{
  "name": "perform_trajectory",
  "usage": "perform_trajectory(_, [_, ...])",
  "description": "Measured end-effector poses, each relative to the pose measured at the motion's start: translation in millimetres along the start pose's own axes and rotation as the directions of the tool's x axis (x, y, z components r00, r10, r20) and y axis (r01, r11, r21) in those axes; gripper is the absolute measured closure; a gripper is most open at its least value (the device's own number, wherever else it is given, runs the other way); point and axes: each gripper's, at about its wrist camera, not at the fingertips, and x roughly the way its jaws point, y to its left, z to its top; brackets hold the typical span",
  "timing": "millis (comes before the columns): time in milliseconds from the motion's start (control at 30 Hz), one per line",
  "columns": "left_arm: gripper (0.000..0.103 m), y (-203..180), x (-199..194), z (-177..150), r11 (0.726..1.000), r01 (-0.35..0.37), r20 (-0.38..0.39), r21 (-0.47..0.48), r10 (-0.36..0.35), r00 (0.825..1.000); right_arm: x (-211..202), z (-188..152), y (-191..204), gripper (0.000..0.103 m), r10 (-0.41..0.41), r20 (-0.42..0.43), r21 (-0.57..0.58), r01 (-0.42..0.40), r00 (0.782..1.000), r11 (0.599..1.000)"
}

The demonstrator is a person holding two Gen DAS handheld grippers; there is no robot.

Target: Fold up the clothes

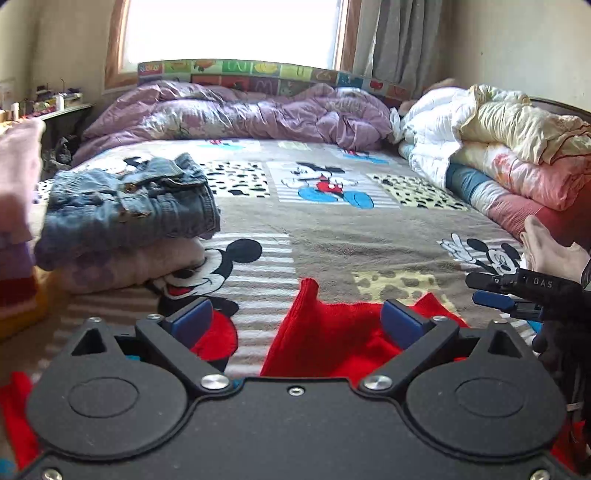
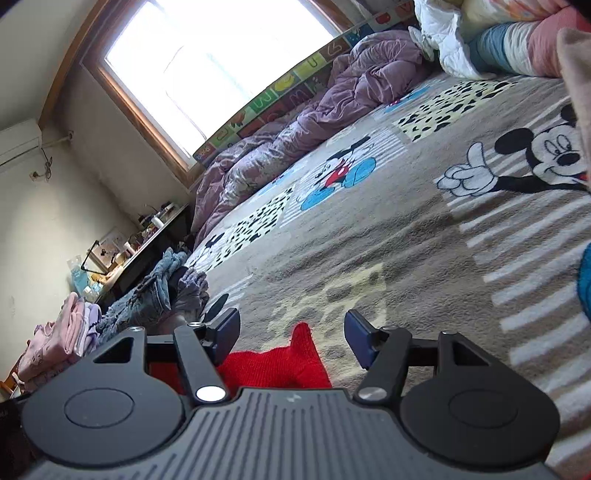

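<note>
The left wrist view sits low behind its tongs, close over the bed, facing the window ahead. The right wrist view looks past its own tongs, rolled sideways, equally near. Both share the red garment between the tongs and the window.

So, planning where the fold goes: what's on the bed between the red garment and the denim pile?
In the left wrist view, only bare cartoon-print blanket between red garment and denim pile.
</note>
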Motion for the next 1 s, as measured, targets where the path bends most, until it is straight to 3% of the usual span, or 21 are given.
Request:
perform_trajectory(167, [0.03, 12.1, 26.8, 0.4, 0.999, 0.021, -0.044, -0.029, -0.022, 0.999, 19.1, -4.3, 6.8, 0.04, -0.027, -0.067, -0.057, 0.023, 0.997, 0.998])
perform_trajectory(333, [0.038, 19.8, 48.1, -4.3, 0.995, 0.069, -0.087, -0.072, -0.076, 0.993, 25.6, -10.0, 7.7, 0.04, -0.057, -0.103, -0.083, 0.049, 0.993, 0.995])
perform_trajectory(400, [0.047, 22.6, 54.6, -7.2, 0.992, 0.089, -0.103, -0.091, -0.098, 0.99, 25.7, -11.0, 6.4, 0.04, -0.059, -0.11, -0.082, 0.05, 0.992, 0.995])
perform_trajectory(500, [0.069, 29.8, 63.0, -12.0, 0.983, 0.119, -0.117, -0.14, -0.136, 0.984, 27.5, -12.5, 2.5, 0.042, -0.051, -0.119, -0.076, 0.043, 0.992, 0.996])
perform_trajectory(533, [0.075, 33.2, 65.6, -13.6, 0.978, 0.131, -0.12, -0.162, -0.152, 0.981, 28.1, -13.0, 1.2, 0.046, -0.049, -0.122, -0.074, 0.04, 0.991, 0.996])
perform_trajectory(567, [0.084, 37.7, 69.0, -13.4, 0.972, 0.143, -0.12, -0.188, -0.167, 0.979, 29.1, -14.0, 0.2, 0.059, -0.043, -0.128, -0.072, 0.033, 0.991, 0.997])
perform_trajectory(667, [0.095, 53.5, 74.3, -16.0, 0.936, 0.195, -0.099, -0.293, -0.233, 0.967, 33.1, -17.9, -0.2, 0.09, -0.022, -0.159, -0.083, 0.009, 0.987, 0.997])
perform_trajectory(867, [0.097, 87.5, 81.1, -18.8, 0.822, 0.293, -0.027, -0.489, -0.35, 0.936, 17.2, -7.8, -7.6, 0.092, 0.055, -0.101, -0.007, -0.056, 0.993, 0.998])
perform_trajectory(1000, [0.097, 92.1, 90.5, -22.0, 0.827, 0.269, -0.053, -0.494, -0.337, 0.94, 17.2, -7.0, -10.3, 0.092, 0.049, -0.095, -0.002, -0.05, 0.994, 0.999])
